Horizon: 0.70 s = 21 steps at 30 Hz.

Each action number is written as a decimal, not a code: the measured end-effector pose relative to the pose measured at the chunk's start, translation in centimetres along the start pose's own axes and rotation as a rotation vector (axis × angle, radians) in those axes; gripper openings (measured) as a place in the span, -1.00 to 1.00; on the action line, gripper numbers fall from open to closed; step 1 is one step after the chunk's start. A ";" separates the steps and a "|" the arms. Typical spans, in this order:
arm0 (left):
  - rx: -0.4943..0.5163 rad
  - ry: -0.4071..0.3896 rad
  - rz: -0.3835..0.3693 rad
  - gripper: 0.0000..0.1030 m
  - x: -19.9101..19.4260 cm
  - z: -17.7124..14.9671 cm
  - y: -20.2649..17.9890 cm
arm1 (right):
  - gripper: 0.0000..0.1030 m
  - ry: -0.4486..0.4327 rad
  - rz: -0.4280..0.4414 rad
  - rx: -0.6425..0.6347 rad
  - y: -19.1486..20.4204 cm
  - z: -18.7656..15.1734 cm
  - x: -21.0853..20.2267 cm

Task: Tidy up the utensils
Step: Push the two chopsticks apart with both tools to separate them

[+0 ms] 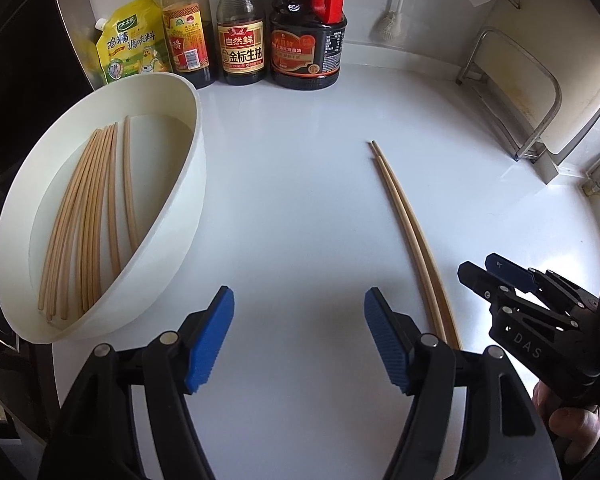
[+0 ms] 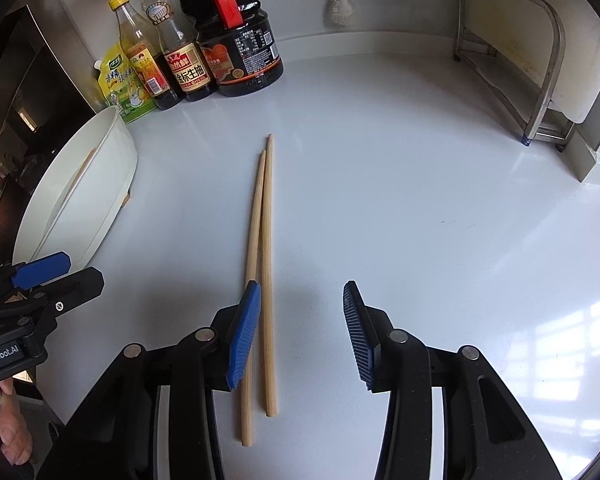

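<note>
Chopstick pair (image 2: 262, 264), one stick partly behind right gripper (image 2: 302, 334) pad.

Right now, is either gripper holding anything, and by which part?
Nothing is held. The left gripper is open over bare counter. The right gripper is open, with the two chopsticks lying loose by its left pad.

Just a plain white kitchen corner on my feed

I'm looking at a glossy white countertop (image 2: 400, 184) running back to a white wall (image 2: 400, 0), with window light glaring off its right side. Sauce bottles (image 1: 276, 36) line the back, a metal rack (image 2: 540, 80) stands on the right, and a brush (image 2: 339, 4) hangs on the wall.
</note>
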<state>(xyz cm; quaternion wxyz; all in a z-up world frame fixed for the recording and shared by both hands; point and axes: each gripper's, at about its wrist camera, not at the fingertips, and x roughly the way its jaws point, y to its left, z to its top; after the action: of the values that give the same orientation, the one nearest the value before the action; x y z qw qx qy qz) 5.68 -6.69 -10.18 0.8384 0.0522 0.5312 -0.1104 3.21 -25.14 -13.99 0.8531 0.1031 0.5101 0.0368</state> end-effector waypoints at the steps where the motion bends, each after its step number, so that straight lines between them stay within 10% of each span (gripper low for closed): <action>1: 0.000 0.000 0.002 0.29 0.0 0.0 0.0 | -0.20 -0.001 0.000 -0.001 0.0 0.0 0.2; 21: -0.029 -0.001 -0.009 0.32 0.4 -0.3 0.4 | -0.19 -0.017 -0.076 -0.107 1.1 -0.6 2.2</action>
<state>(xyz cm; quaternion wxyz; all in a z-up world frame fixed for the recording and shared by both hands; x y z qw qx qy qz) 5.63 -6.32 -10.71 0.8388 0.0377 0.5326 -0.1067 3.75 -23.59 -15.96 0.8624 0.0383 0.5039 0.0307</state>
